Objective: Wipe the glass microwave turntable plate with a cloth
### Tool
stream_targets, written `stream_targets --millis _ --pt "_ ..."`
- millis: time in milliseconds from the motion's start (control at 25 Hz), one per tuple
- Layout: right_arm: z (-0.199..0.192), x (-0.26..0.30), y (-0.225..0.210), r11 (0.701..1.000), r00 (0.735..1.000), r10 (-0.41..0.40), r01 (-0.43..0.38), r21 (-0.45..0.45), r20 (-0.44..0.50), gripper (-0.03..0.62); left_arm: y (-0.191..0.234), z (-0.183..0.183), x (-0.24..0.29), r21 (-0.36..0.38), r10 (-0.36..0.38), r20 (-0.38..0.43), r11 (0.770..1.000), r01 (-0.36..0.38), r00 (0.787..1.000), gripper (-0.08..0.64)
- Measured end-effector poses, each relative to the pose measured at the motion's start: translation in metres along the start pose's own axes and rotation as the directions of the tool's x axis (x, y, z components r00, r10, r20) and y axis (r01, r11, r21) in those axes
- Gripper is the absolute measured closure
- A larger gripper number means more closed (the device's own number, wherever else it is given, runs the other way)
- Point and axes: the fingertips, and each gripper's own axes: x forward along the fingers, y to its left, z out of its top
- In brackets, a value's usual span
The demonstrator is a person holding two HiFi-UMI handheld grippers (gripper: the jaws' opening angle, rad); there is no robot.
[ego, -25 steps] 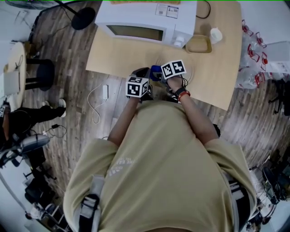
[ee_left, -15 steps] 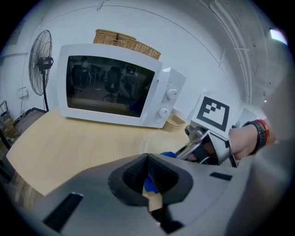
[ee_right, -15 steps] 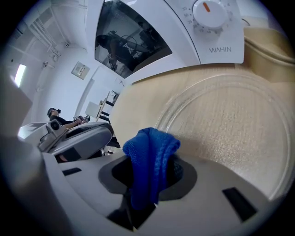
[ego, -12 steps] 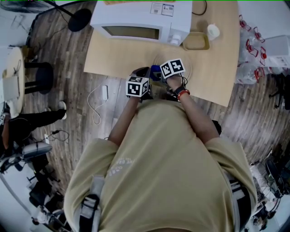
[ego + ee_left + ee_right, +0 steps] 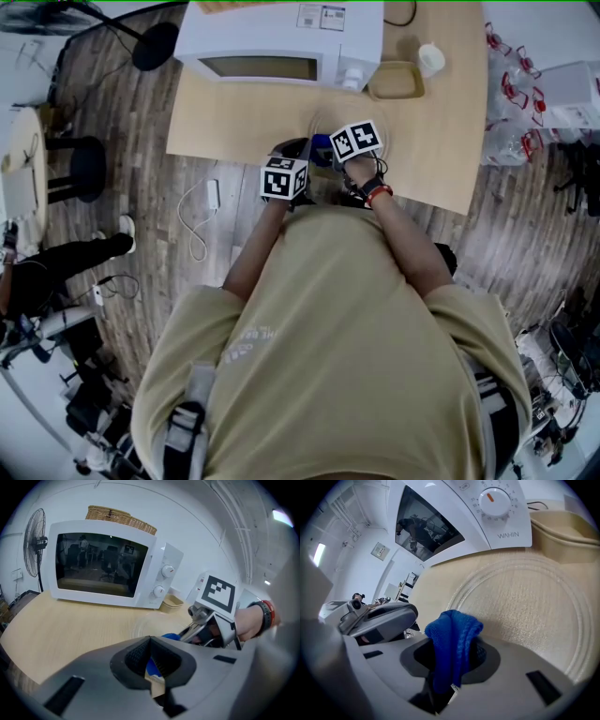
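The clear glass turntable plate (image 5: 525, 606) lies flat on the wooden table (image 5: 234, 122), in front of the microwave (image 5: 281, 42). My right gripper (image 5: 452, 651) is shut on a folded blue cloth (image 5: 452, 634) and holds it over the plate's near left rim. In the head view the cloth (image 5: 322, 144) shows between the two marker cubes. My left gripper (image 5: 150, 641) has its tips together, just left of the right gripper (image 5: 187, 631). In the right gripper view the left gripper (image 5: 382, 616) sits beside the plate's left edge. Whether it pinches the rim is hidden.
A beige tray (image 5: 396, 82) and a white cup (image 5: 430, 59) stand to the right of the microwave. On the microwave sits a wicker basket (image 5: 121, 518). A fan (image 5: 35, 531) stands at the left. The table's front edge runs just under both grippers.
Both grippers stay where they were, with the cloth still held. Only the head view has shifted a little, so the table sits slightly further left in it.
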Motion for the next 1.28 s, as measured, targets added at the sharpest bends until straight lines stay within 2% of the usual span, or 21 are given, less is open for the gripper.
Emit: stream_targets --millis 640,1280 --pt "-0.012 -0.023 -0.025 0.998 0.999 -0.022 0.020 0.060 0.038 0.466 -0.028 0.003 0.022 0.047 -0.063 -0.025 0.997 0.064 0.998 0.541" --pt "-0.033 -0.062 -0.061 0.988 0.993 -0.078 0.065 0.137 0.092 0.466 -0.078 0.005 0.051 0.097 -0.154 -0.059 0.982 0.159 0.986 0.541"
